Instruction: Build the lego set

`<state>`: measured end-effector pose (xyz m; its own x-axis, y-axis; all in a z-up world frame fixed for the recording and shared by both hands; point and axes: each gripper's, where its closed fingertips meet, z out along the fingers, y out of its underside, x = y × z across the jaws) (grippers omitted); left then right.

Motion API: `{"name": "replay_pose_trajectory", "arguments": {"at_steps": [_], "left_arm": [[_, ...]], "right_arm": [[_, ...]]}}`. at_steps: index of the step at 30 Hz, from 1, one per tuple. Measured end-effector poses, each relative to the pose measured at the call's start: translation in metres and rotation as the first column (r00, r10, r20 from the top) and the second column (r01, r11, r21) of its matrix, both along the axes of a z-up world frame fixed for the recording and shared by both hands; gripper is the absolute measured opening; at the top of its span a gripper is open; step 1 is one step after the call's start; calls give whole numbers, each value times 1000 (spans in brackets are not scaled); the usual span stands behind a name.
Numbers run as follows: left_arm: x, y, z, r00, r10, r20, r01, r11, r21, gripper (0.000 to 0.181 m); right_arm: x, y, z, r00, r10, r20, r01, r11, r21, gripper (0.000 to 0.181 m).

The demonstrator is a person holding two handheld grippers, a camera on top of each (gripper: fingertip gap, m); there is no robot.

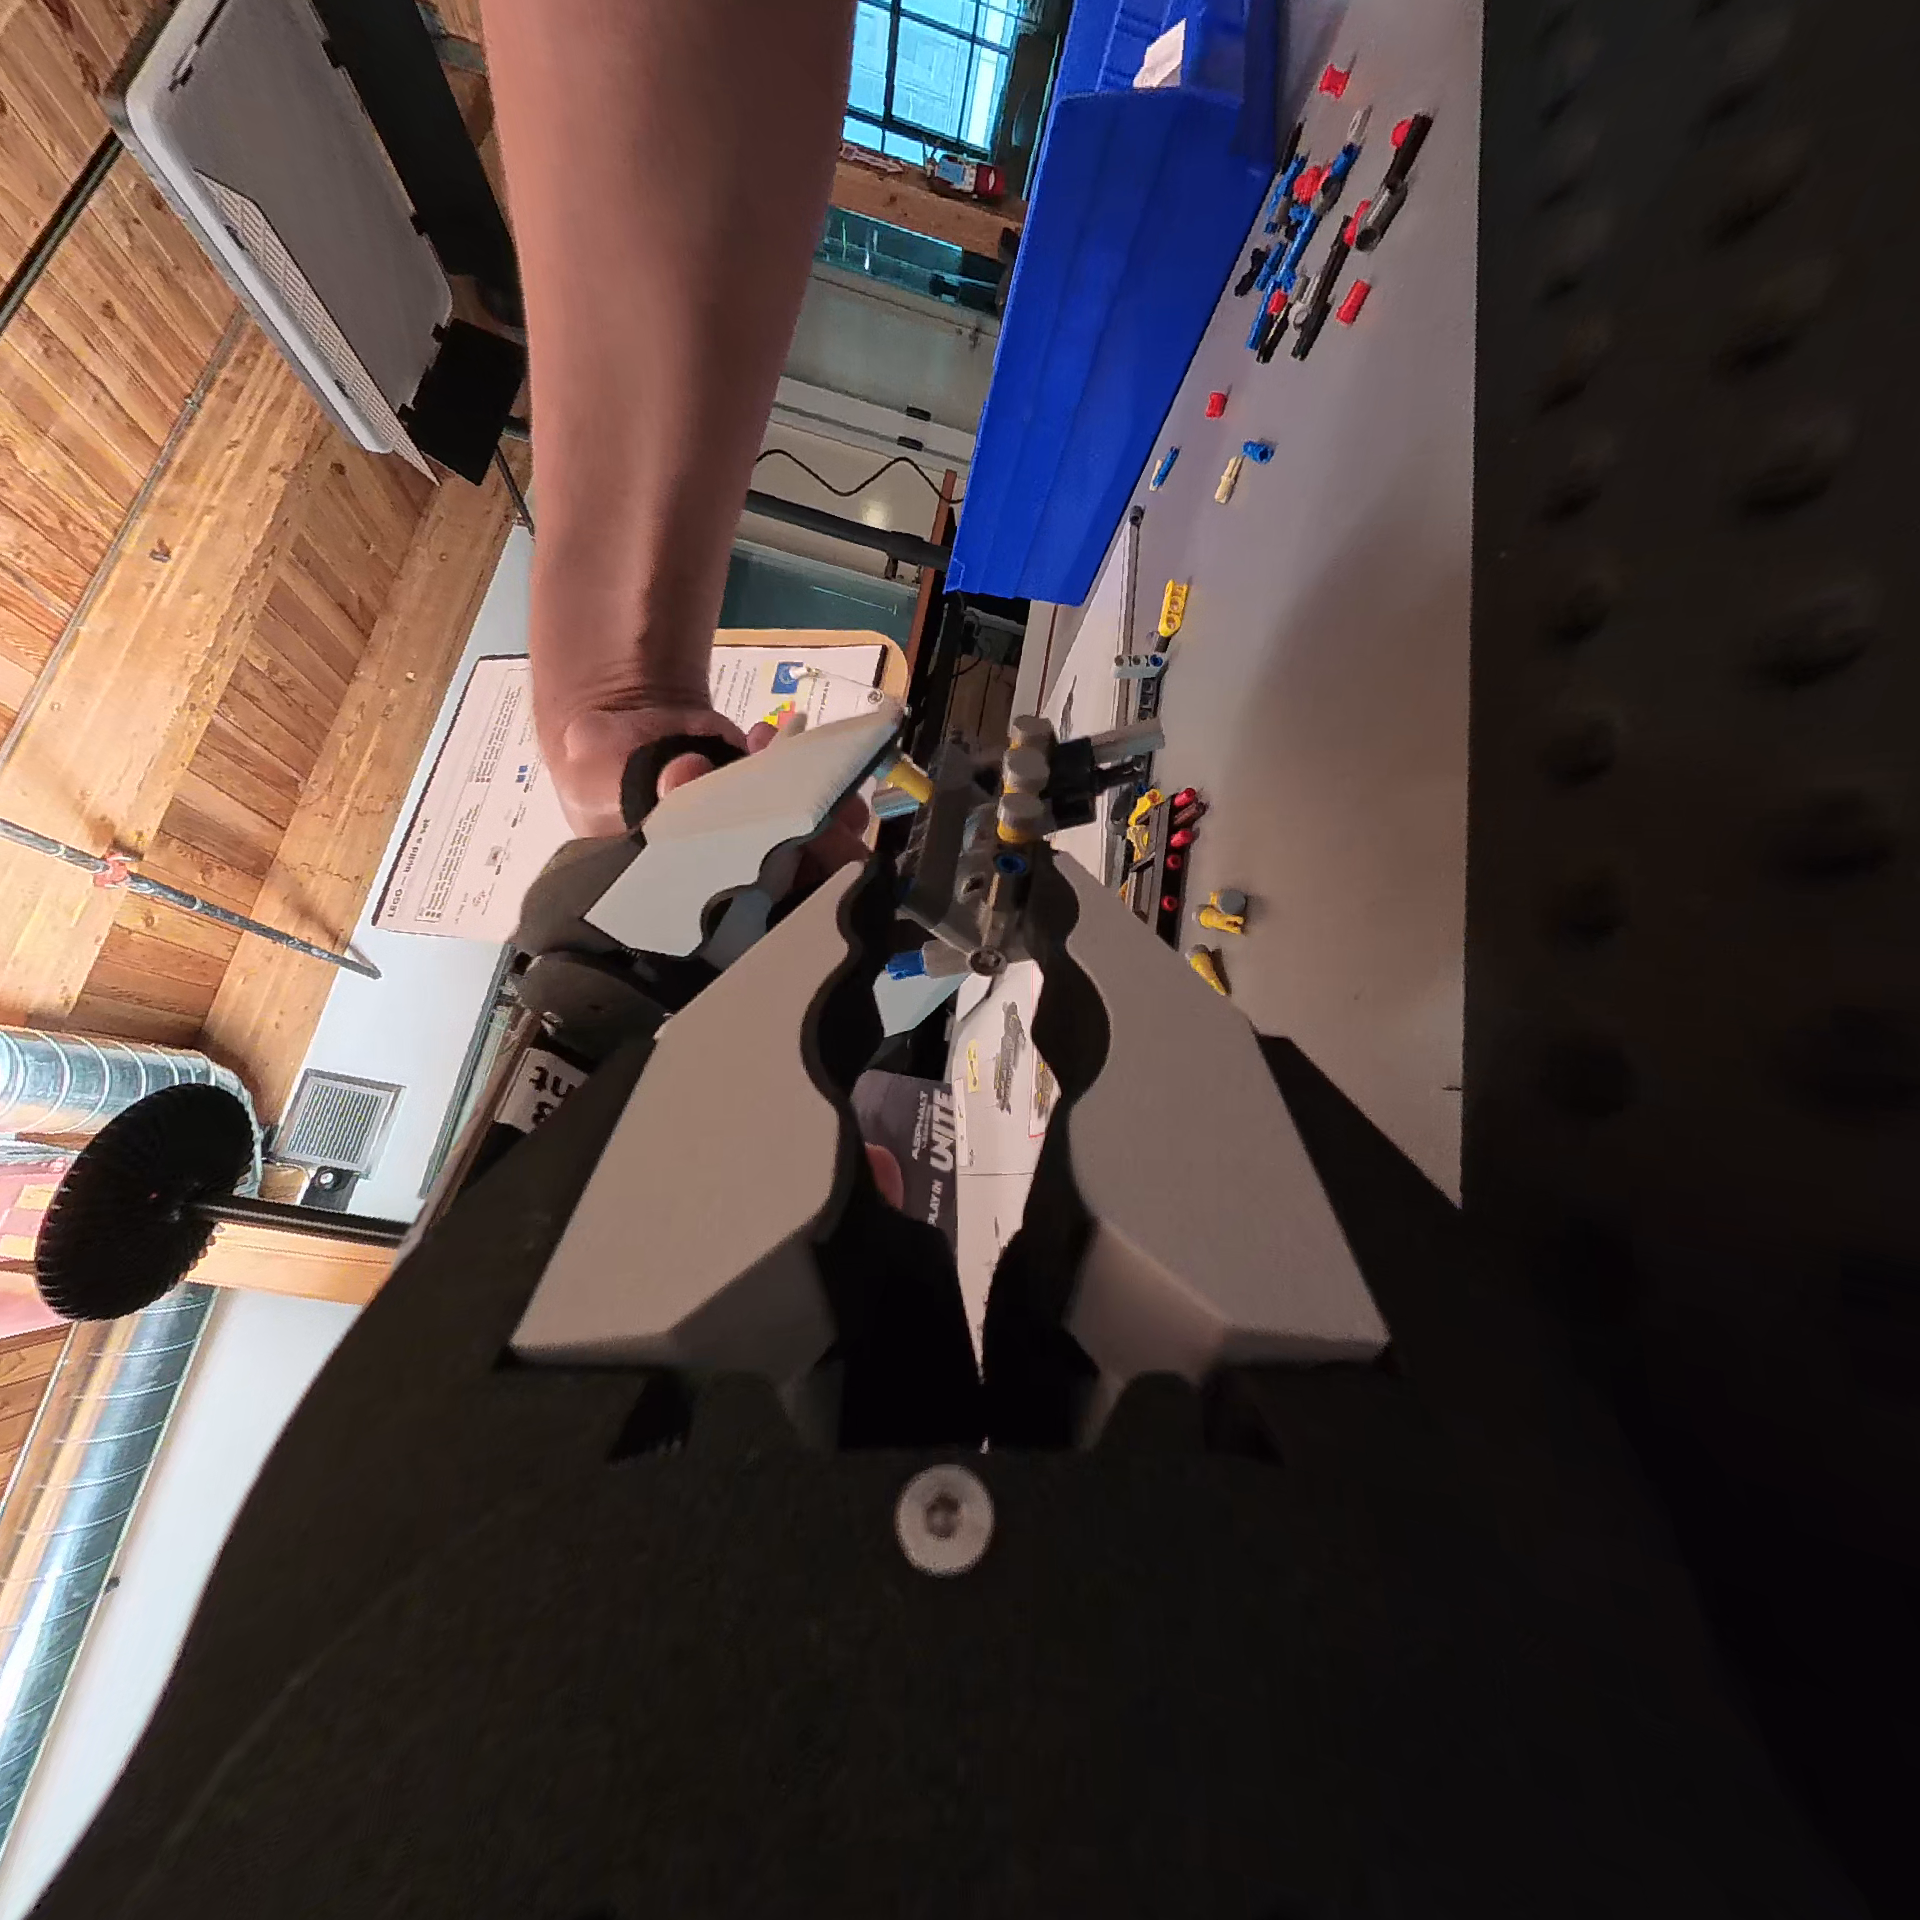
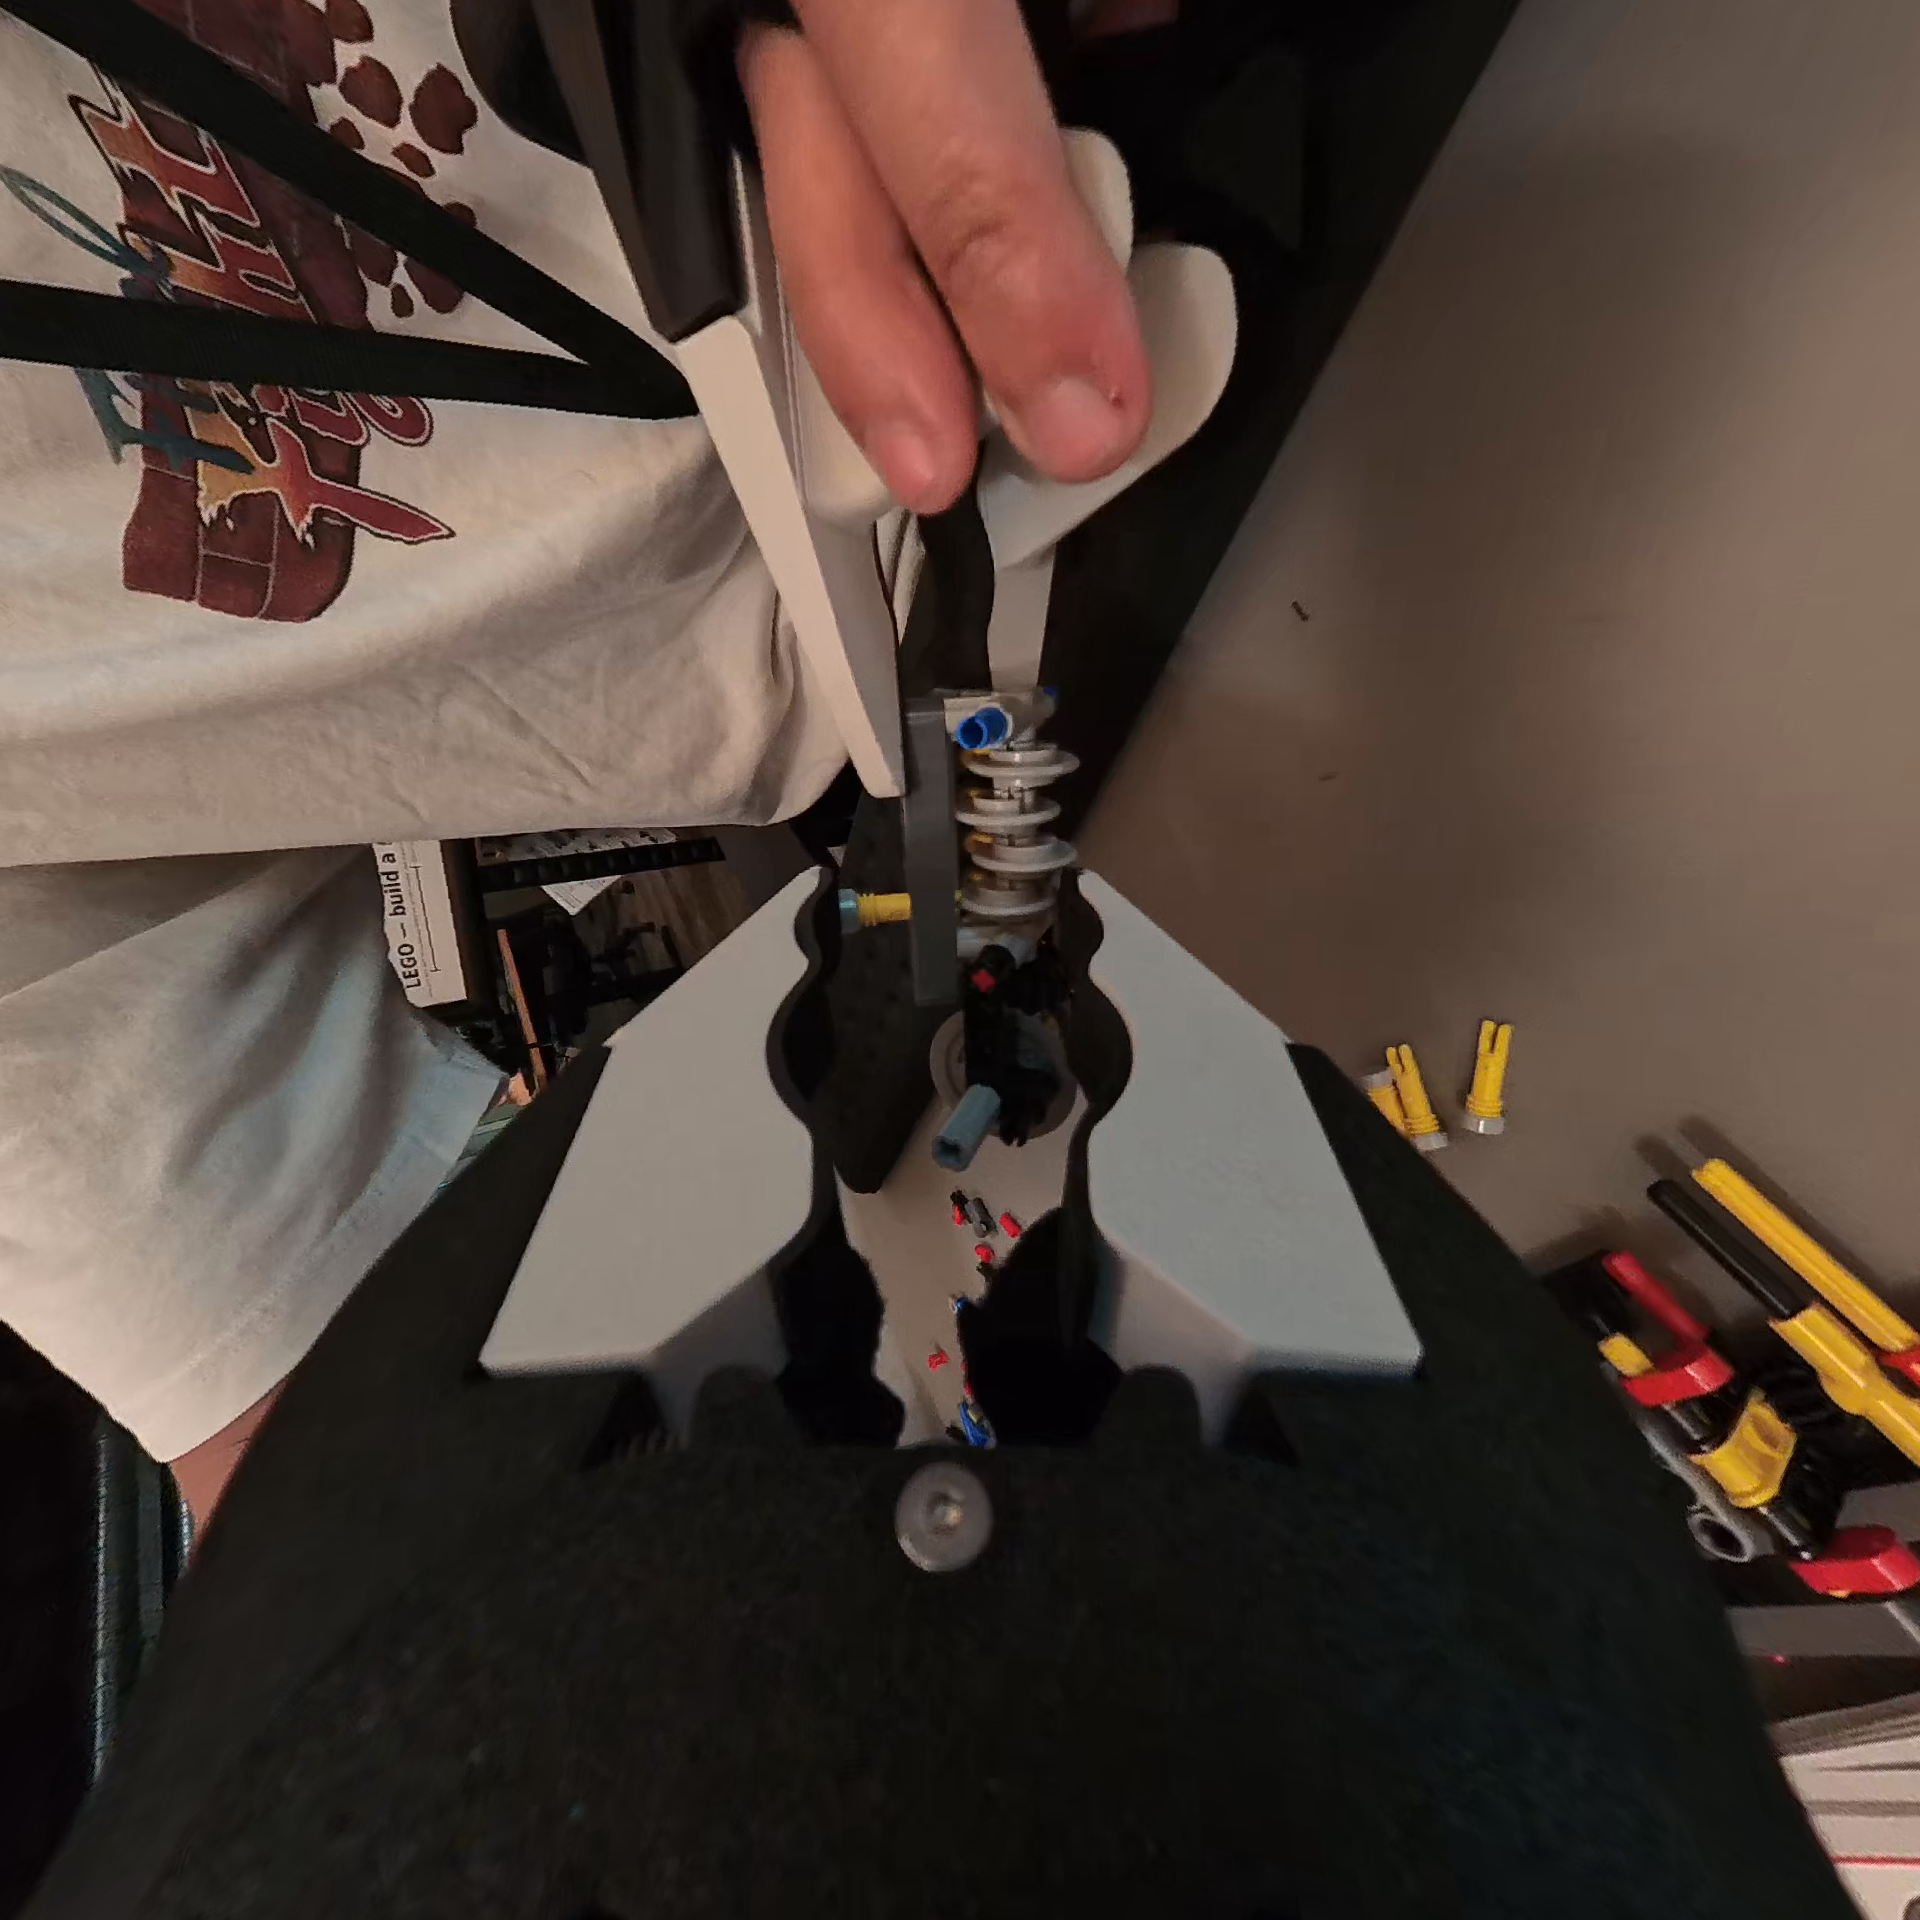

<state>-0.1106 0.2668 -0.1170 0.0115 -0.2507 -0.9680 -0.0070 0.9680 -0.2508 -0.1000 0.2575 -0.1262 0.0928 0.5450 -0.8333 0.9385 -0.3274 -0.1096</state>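
- Both pairs of jaws meet on one small Lego assembly [image 1: 977, 842], held up off the table [image 1: 1340, 644] between us.
- Our left gripper [image 1: 961, 914] has its jaws closed on the near end of that assembly: in the left wrist view the two grey fingers pinch the grey beam with its blue pins.
- Our right gripper [image 2: 961, 904] comes at the assembly from the far side. In the left wrist view its pale fingertip sits at the yellow pin; in the right wrist view the dark grey beam and the stack of light grey discs stand between its fingertips. We cannot tell whether those jaws are clamped or only close around the piece.
- In the right wrist view the left gripper's pale fingers reach the blue-pinned end of the assembly, with the left hand [image 2: 956, 260] wrapped over them.
- The right hand [image 1: 665, 769] and forearm fill the upper middle of the left wrist view.
- Loose Lego parts [image 1: 1320, 229], red, blue, black and grey, lie scattered on the far right part of the table, just beside a blue bin [image 1: 1101, 312].
- Three yellow pins [image 2: 1439, 1086] lie together on the table in the right wrist view, and near them, at the right edge, a yellow, red and black partly built section [image 2: 1787, 1413].
- An instruction booklet [image 1: 997, 1091] lies on the table beneath the left gripper.
- A printed sheet [image 1: 488, 790] stands in the background on the left.
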Motion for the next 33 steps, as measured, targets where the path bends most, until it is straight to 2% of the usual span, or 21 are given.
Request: {"name": "replay_pose_trajectory", "arguments": {"at_steps": [12, 21, 23, 26, 28, 30, 32, 33], "left_arm": [[-1, -1, -2, 1000, 4, -23, -4, 1000, -5, 23], [0, -3, -2, 1000, 8, -28, -9, 1000, -11, 23], [-1, 1, -1, 1000, 19, -10, -19, 1000, 6, 24], [-5, 13, 2, 999, 37, -21, -39, 997, -70, 23], [-8, 37, -3, 993, 101, -60, -108, 987, -121, 23], [-10, 66, -10, 976, 182, -123, -205, 956, -211, 23], [-10, 82, -11, 964, 217, -156, -257, 912, -318, 23], [-10, 87, -10, 961, 218, -168, -267, 886, -380, 23]], "right_arm": [[1, 2, -4, 1000, 29, -7, -29, 999, 44, 40], [2, 3, -5, 1000, 6, -27, -4, 998, 57, 37], [1, 7, -4, 998, -24, -52, 28, 996, 79, 37], [-1, 27, 11, 984, -137, -116, 151, 981, 119, 37], [5, 56, 28, 943, -248, -224, 302, 920, 249, 36], [23, 87, 36, 877, -354, -325, 470, 773, 426, 36], [46, 95, 27, 821, -439, -365, 570, 622, 537, 38], [54, 89, 14, 812, -462, -358, 581, 577, 573, 39]]}}
